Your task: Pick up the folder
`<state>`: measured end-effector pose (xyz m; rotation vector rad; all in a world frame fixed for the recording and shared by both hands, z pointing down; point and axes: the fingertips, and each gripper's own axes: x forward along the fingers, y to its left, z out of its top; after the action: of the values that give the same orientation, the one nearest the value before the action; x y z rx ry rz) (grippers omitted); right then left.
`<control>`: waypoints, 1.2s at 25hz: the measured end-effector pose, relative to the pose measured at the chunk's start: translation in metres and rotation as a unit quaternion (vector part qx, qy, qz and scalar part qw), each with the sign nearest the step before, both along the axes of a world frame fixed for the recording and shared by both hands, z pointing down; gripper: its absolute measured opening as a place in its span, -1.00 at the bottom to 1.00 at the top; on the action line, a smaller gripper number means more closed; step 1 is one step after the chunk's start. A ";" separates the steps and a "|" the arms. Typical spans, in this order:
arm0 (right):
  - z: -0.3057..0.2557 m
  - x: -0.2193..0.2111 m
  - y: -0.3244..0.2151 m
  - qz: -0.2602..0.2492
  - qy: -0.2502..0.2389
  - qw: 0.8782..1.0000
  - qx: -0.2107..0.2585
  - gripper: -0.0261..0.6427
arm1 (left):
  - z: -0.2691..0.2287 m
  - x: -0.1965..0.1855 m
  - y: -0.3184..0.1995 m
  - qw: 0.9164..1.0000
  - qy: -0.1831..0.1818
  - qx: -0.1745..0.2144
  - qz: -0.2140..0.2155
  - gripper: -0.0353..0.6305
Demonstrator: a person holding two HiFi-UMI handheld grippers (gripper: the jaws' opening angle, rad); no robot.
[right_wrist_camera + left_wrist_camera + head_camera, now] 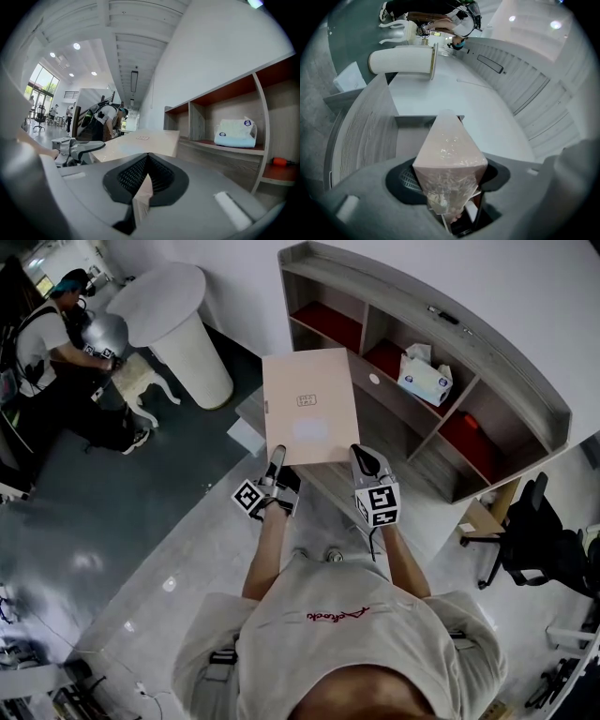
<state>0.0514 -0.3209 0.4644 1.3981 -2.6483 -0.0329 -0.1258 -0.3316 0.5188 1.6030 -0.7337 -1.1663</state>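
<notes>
Folder (pixel 309 407): held flat in the air, before shelf unit (pixel 525 381) | long axis 6-to-12 | left gripper (pixel 277 460): jaws clenched on its 7 o'clock corner | right gripper (pixel 362 460): jaws clenched on its 5 o'clock corner | folder runs toward 12 from both; neither hand nearer.

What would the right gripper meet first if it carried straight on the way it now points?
The right gripper is shut on the folder. Pushed on, it would probably meet the shelf unit, left of the tissue pack; depth is unclear.
</notes>
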 end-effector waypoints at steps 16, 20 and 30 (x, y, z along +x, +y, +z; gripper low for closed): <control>-0.004 -0.011 -0.015 0.016 -0.001 1.000 0.006 -0.90 | -0.013 -0.004 -0.022 1.000 -0.015 0.015 0.018 -0.05; -0.002 -0.012 -0.016 0.017 0.000 1.000 0.005 -0.90 | -0.009 -0.005 -0.025 1.000 -0.015 0.011 0.020 -0.05; 0.003 -0.019 -0.017 0.015 -0.001 1.000 -0.007 -0.90 | -0.003 -0.003 -0.025 0.999 -0.014 0.004 0.030 -0.05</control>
<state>0.0325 -0.3376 0.4670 1.4326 -2.6241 -0.0083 -0.1286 -0.3562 0.5159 1.6397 -0.6963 -1.1068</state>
